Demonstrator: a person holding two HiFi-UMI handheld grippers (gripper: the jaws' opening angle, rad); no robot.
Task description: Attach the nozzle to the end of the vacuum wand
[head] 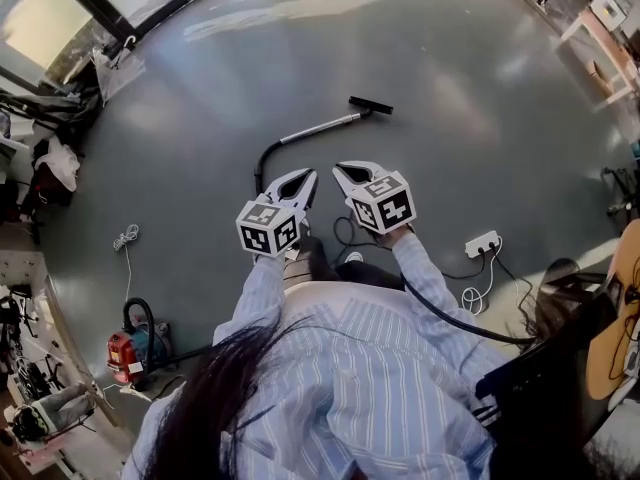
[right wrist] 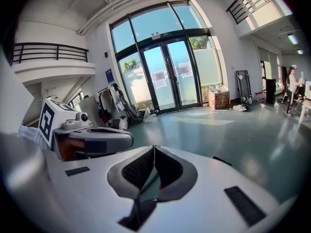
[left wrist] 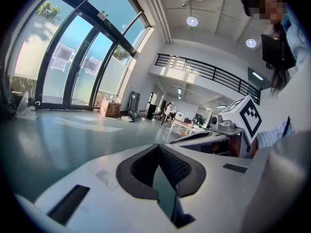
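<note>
On the floor (head: 450, 88), the vacuum wand (head: 318, 128) lies ahead of the person (head: 340, 368), the nozzle (head: 370, 106) at its far end.

I read this as large lobby or atrium of institutional building, in use as open work hall. Tall glass doors (right wrist: 167, 74) set in full-height window wall, daylight and trees beyond. Upper gallery with black railing (left wrist: 204, 72) runs round hall; round ceiling lights (left wrist: 192, 21) high overhead. Wide polished grey floor (head: 450, 58). Cardboard box (right wrist: 218, 100) beside glass, hanging clothes (right wrist: 114, 106) and clutter along wall, tables (head: 598, 30) at far edge, person (right wrist: 293, 84) standing well off. Power strip (head: 482, 243) with cable lies on floor.
</note>
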